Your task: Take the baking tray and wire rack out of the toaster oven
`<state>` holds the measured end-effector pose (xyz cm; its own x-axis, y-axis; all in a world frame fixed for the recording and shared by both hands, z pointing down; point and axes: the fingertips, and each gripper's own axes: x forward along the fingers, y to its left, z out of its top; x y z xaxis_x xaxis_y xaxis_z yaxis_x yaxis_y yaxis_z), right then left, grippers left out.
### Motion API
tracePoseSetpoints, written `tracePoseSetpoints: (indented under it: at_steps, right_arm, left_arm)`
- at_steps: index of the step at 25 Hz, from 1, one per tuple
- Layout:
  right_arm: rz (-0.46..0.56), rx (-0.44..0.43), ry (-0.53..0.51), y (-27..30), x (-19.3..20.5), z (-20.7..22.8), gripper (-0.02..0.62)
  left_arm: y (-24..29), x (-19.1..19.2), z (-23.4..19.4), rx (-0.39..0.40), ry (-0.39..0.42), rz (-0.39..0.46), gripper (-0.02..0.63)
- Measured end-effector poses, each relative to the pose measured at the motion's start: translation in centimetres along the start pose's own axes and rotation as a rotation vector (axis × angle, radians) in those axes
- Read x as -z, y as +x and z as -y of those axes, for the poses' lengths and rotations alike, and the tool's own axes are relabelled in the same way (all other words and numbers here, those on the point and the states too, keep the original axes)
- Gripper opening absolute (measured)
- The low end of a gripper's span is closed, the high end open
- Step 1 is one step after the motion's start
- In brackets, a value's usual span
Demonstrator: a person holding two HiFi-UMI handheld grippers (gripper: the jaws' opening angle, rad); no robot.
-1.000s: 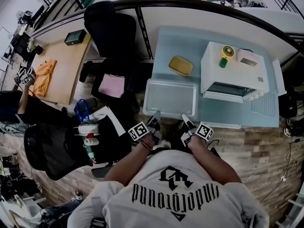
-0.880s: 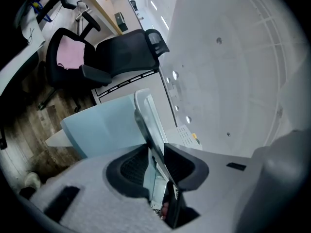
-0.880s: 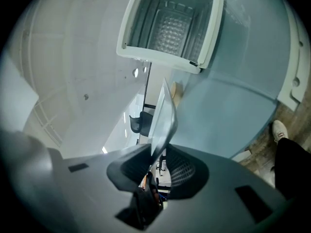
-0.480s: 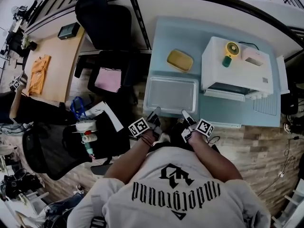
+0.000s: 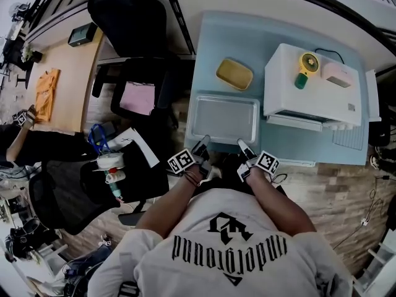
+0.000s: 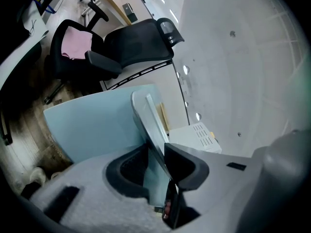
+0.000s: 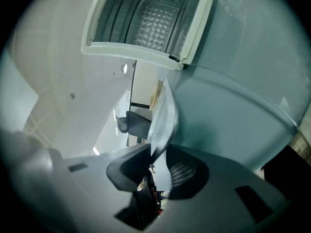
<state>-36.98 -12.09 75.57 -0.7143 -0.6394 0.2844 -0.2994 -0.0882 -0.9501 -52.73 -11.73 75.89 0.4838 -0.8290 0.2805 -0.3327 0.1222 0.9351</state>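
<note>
**Baking tray in a two-gripper hold, left of the open toaster oven**

Nearest: the person's white printed shirt and both forearms.

Left gripper point(image 5: 202, 146) and right gripper point(image 5: 242, 147) sit side by side, forward and left of the toaster oven point(image 5: 309, 94). Each is clamped on the near rim of the baking tray point(image 5: 224, 117). In the left gripper view the thin metal edge runs between the dark pads point(image 6: 182, 163), which press on it. The right gripper view shows the same grip on the same rim.

Baking tray: shallow and silvery, outside the oven, just left of its door, long side toward the person. It lies over the pale blue table point(image 5: 297, 146). No view settles whether its underside touches the top.

Toaster oven: a white box on the right half of the table. Its door point(image 5: 294, 122) is folded down toward the person, and in the right gripper view the cavity is open to sight.

Right of the oven, near the table's front edge: a flat gridded piece point(image 5: 348, 135) that looks like the wire rack.

On the oven's top: a small yellow fan point(image 5: 304, 67) and a pink box point(image 5: 340, 74).

Left of the oven and beyond the tray: a yellow dish point(image 5: 234, 74).

Farther left, off the table: a black office chair point(image 5: 133, 30), and beyond it a wooden desk point(image 5: 68, 73) with an orange cloth point(image 5: 47, 91).
</note>
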Motion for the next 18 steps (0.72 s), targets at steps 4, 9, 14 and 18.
tracePoseSetpoints:
  at_steps: [4,9,14,18]
  right_arm:
    - [-0.008,0.013,0.011,0.5,-0.3,0.5,0.101]
    - [-0.019,0.033,0.03,0.5,-0.5,1.5,0.104]
    - [-0.035,0.061,0.034,0.7,-0.5,2.4,0.104]
    - [-0.041,0.076,0.042,0.8,-0.4,2.7,0.101]
  left_arm:
    - [0.7,-0.1,-0.6,-0.015,-0.013,-0.006,0.11]
    - [1.1,0.4,-1.0,-0.033,-0.028,-0.013,0.11]
    - [1.4,0.9,-1.8,-0.062,-0.037,-0.027,0.106]
    - [1.6,1.0,-2.2,-0.083,-0.027,-0.048,0.11]
